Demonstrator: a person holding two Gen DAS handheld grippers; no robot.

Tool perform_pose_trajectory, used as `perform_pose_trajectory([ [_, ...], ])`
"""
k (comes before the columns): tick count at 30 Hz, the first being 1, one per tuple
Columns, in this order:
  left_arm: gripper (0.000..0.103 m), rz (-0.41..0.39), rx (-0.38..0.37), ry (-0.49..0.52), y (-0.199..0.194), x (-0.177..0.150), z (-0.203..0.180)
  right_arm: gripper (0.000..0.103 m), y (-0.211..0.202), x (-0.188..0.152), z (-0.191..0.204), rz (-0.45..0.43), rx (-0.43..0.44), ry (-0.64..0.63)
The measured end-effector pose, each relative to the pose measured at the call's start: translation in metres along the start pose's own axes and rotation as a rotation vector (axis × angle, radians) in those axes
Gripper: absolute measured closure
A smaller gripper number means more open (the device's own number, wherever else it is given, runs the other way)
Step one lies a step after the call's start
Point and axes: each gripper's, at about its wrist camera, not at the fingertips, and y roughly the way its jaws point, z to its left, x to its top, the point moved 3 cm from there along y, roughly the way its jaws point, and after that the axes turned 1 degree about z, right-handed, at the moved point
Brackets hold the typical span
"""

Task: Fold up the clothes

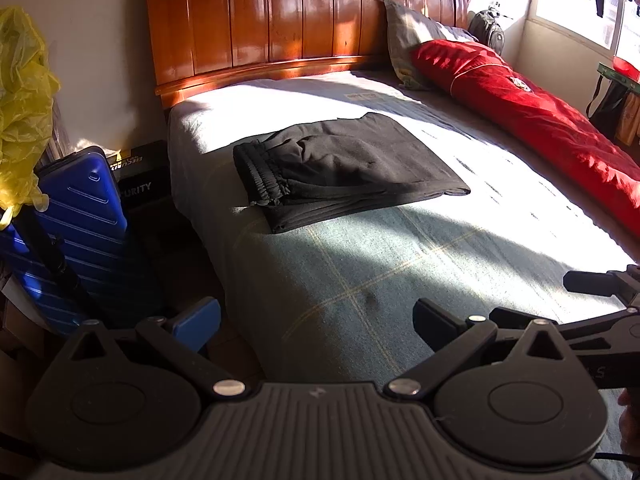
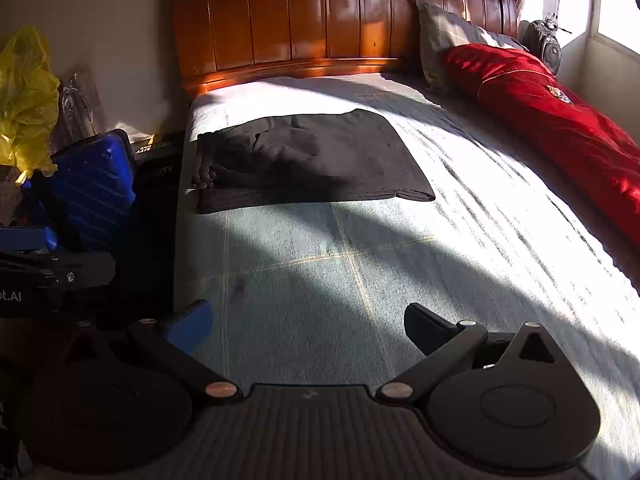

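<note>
Red quilt (image 1: 532,112), blue suitcase (image 1: 84,216) — wood headboard (image 1: 304,20)

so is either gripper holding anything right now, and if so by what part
Nothing is held. The left gripper and right gripper are both open and empty above the bed; the folded black garment lies apart from them.

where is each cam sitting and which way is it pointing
Left wrist: on the left gripper, low at the bed's foot end, facing the headboard; its open fingers, the right gripper's tip and a bit of hand at the right edge show.
Right wrist: on the right gripper, same direction, slightly rightward; its open fingers and the left gripper's body at the left edge show.
Shared: folded black pants, red blanket, blue suitcase.
</note>
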Motion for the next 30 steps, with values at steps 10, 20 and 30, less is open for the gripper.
perform_pose_trajectory([
  [10,0.001,0.007,0.003,0.001,-0.001,-0.002,-0.002,0.000,0.006,-0.002,0.004,0.029,-0.028,-0.015],
  [20,0.001,0.007,-0.018,0.009,-0.001,0.000,-0.006,0.000,0.002,-0.003,0.005,0.023,-0.031,-0.031],
  [30,0.001,0.010,-0.032,0.025,0.002,0.002,-0.010,0.000,0.001,-0.001,0.004,0.019,-0.037,-0.028],
])
